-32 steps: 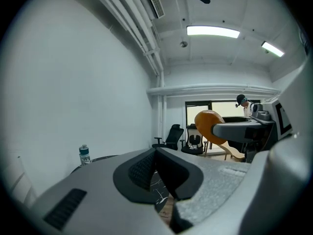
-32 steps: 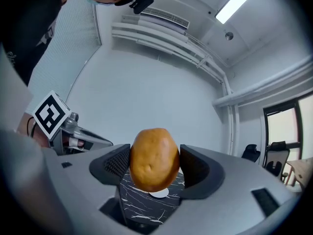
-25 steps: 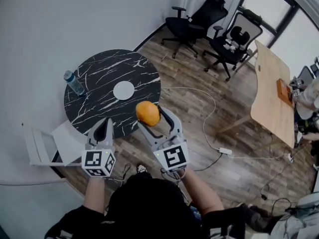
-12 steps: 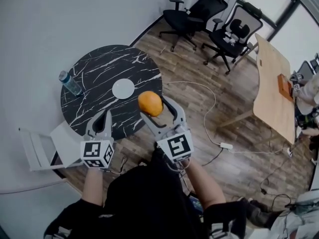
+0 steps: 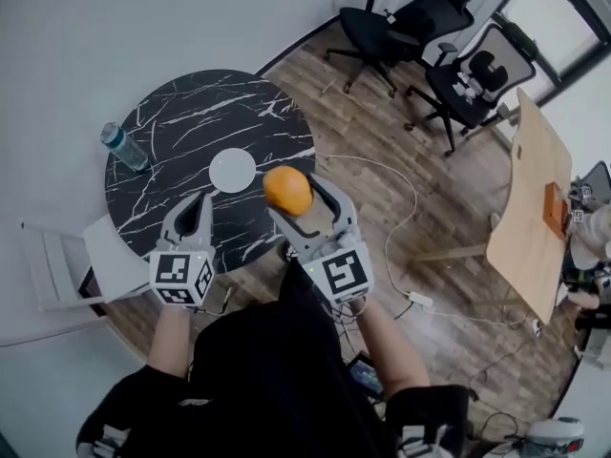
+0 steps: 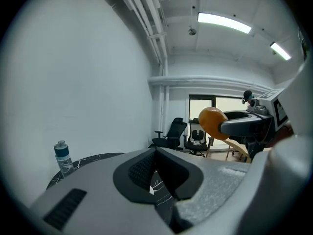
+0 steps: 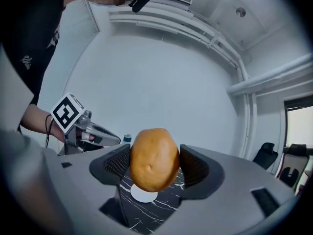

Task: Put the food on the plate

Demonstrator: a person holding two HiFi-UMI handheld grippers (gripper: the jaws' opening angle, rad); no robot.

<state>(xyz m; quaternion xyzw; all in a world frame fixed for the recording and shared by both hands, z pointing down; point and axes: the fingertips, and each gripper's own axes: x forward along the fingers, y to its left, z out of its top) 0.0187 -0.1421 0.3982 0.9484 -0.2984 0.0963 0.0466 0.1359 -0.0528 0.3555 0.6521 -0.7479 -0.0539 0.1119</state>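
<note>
Orange-brown food item [image 7: 154, 159], egg-shaped, smooth and matt with one small dimple, gripped at its sides between the pads of the right gripper [image 5: 296, 195], raised over the near edge of the black, white-veined round table [image 5: 191, 122]. White plate [image 5: 233, 170] at table centre, bare. Left gripper [image 6: 155, 173], jaws pressed together on nothing, at the table's near side. Water bottle [image 5: 122, 147] at table's left edge; blue label, print too small to read.

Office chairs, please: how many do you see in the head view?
2: a black chair by the wall, a grey chair beside it. Others may be out of view.
</note>
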